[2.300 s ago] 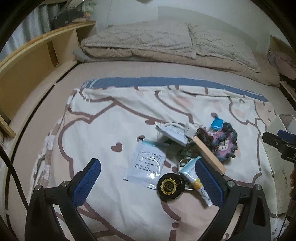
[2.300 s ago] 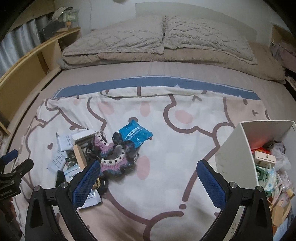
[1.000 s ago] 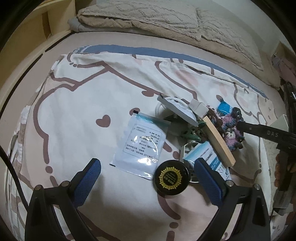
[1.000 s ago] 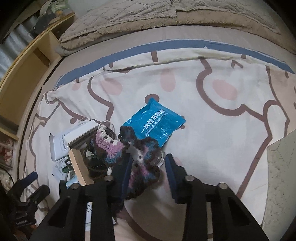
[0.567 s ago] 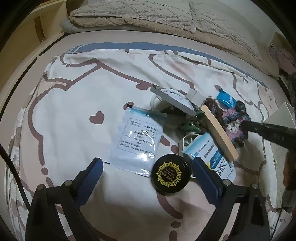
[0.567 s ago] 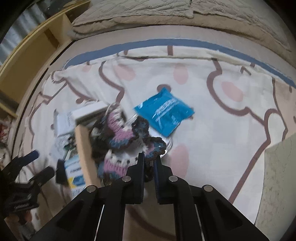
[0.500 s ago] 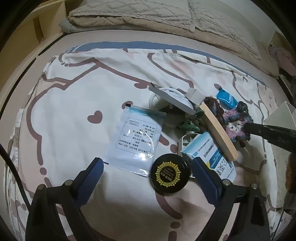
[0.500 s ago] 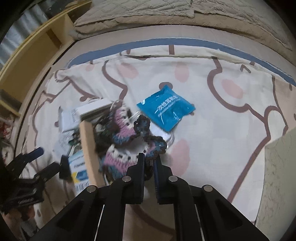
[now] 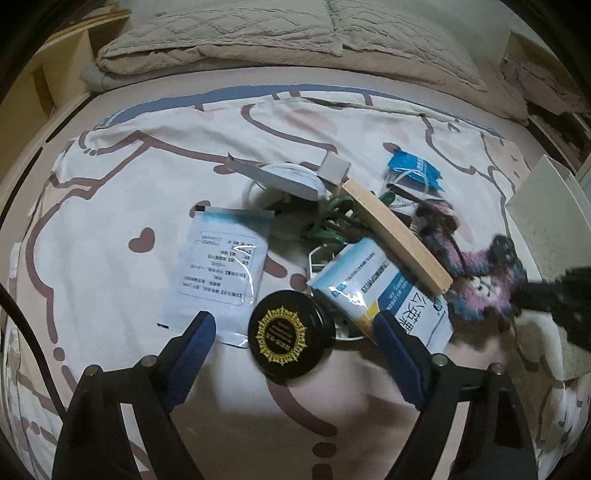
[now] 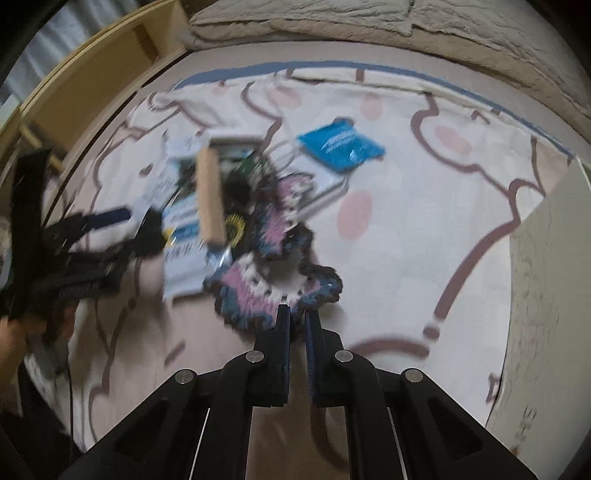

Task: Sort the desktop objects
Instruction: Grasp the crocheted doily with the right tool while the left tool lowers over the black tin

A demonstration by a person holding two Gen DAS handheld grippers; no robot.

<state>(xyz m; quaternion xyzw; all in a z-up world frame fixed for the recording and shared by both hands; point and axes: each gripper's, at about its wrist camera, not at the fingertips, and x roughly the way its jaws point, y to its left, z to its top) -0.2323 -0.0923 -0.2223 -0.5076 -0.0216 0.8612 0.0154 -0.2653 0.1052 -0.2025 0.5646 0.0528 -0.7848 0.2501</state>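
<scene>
A pile of small objects lies on a patterned bed sheet. My right gripper (image 10: 297,314) is shut on the edge of a purple, blue and white crocheted piece (image 10: 275,258), also in the left wrist view (image 9: 476,280). My left gripper (image 9: 291,332) is open, straddling a round black tin with a gold emblem (image 9: 290,338). Beside it lie a white sachet (image 9: 221,269), a white and blue tube (image 9: 384,291), a wooden block (image 9: 395,230), green clips (image 9: 332,221) and a blue packet (image 9: 413,170).
A white box (image 9: 546,221) stands at the right, also in the right wrist view (image 10: 546,277). Pillows (image 9: 258,33) lie at the head of the bed. A wooden shelf (image 10: 85,77) runs along the left side.
My right gripper closed on the crocheted piece and pulled it toward the near right, away from the pile. My left gripper moved down and closer over the black tin.
</scene>
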